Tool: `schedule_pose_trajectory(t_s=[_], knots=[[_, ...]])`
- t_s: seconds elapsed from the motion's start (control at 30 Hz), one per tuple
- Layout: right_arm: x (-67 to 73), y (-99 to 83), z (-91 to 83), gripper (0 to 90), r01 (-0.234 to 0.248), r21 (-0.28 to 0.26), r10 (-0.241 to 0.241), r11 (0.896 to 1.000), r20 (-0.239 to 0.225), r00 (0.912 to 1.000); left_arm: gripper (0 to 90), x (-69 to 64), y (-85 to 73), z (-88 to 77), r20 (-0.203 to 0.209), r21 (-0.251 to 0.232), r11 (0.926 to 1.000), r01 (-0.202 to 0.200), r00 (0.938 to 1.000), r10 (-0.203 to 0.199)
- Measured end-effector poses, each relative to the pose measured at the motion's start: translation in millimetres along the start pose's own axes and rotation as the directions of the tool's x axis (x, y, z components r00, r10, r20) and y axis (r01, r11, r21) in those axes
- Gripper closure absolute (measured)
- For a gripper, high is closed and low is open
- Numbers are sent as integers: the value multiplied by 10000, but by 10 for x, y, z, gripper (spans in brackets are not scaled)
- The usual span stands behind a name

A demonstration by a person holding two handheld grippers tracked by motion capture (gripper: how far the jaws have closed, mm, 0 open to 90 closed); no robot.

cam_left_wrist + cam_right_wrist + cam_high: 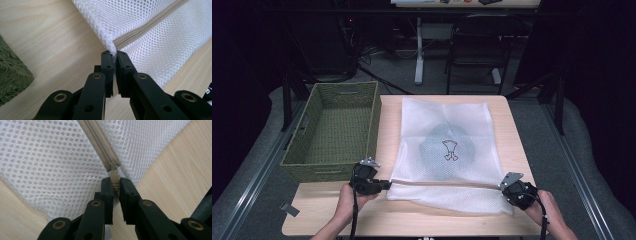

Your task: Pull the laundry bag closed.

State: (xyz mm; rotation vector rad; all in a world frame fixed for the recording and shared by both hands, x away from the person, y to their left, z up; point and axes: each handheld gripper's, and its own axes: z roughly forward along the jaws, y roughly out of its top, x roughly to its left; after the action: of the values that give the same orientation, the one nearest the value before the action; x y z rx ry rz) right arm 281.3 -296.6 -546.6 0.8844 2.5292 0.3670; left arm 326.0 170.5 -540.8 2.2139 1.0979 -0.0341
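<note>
Right gripper [114,185]: clamped on zipper pull [114,179], to draw it.
Left gripper [113,58]: pinching mesh bag [150,37] corner, anchoring zipper [100,142] taut between fingers.

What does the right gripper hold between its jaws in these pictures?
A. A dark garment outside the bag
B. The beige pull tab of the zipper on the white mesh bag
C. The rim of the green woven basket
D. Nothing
B: in the right gripper view, the right gripper is clamped on the beige pull tab of the mesh bag.
</note>
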Motion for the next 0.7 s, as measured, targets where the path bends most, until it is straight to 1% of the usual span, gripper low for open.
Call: schedule_pose_trajectory(t_s=[0.07, 0.17, 0.23, 0.27, 0.33, 0.37, 0.4, 0.43, 0.47, 0.5, 0.53, 0.57, 0.6, 0.63, 0.67, 0.7], knots=[[3, -3, 13, 818, -151, 20, 151, 9999, -65, 9999, 855, 0, -1, -3, 13, -24, 10000, -29, 10000, 30], [3, -1, 27, 816, -191, 12, 191, 9998, -38, 9998, 852, 4, 1, 0, -5, -8, 10000, -47, 10000, 47], [5, 3, 31, 804, -259, -67, 258, 9996, -85, 9996, 834, 7, 9, 0, -136, 67, 9999, -108, 9998, 109], [-4, 5, 30, 782, -296, -127, 294, 9995, -142, 9995, 821, 10, 11, -10, -195, 18, 10000, -80, 9998, 80], [-22, 6, 16, 689, -542, -240, 534, 9982, -347, 9980, 755, 21, 15, -35, -246, 6, 9999, -144, 9996, 144], [-24, 8, 7, 630, -768, -325, 749, 9965, -560, 9956, 725, 19, 13, -51, -266, -112, 9999, -88, 9996, 85], [-28, 11, -4, 590, -916, -409, 887, 9950, -689, 9937, 682, 21, 12, -76, -166, -217, 9997, -88, 9998, 84], [-27, 17, -21, 542, -1020, -465, 982, 9937, -787, 9920, 626, 15, 12, -90, -128, -231, 9997, -97, 9999, 94], [-25, 36, -46, 465, -1126, -538, 1078, 9922, -859, 9905, 526, 1, 11, -107, -169, -295, 9995, -128, 9998, 123], [-25, 36, -46, 465, -1126, -538, 1078, 9922, -859, 9905, 526, -17, 12, -127, -178, -361, 9991, -201, 9997, 195], [-15, 51, -69, 438, -1205, -618, 1153, 9908, -816, 9900, 489, -46, 16, -143, -214, -476, 9986, -226, 9995, 216], [-7, 66, -95, 403, -1285, -716, 1222, 9891, -868, 9887, 423, -73, 22, -169, -266, -540, 9979, -370, 9990, 356], [-3, 86, -128, 366, -1331, -809, 1263, 9878, -844, 9884, 392, -105, 26, -196, -310, -619, 9968, -506, 9983, 488], [2, 103, -156, 336, -1391, -954, 1303, 9857, -931, 9871, 371, -136, 33, -222, -358, -636, 9954, -721, 9969, 700], [17, 140, -213, 278, -1521, -1154, 1406, 9816, -1014, 9849, 324, -170, 34, -248, -439, -742, 9936, -857, 9956, 826], [23, 156, -243, 263, -1605, -1265, 1473, 9789, -1076, 9832, 305, -192, 39, -280, -467, -707, 9918, -1068, 9935, 1036]])
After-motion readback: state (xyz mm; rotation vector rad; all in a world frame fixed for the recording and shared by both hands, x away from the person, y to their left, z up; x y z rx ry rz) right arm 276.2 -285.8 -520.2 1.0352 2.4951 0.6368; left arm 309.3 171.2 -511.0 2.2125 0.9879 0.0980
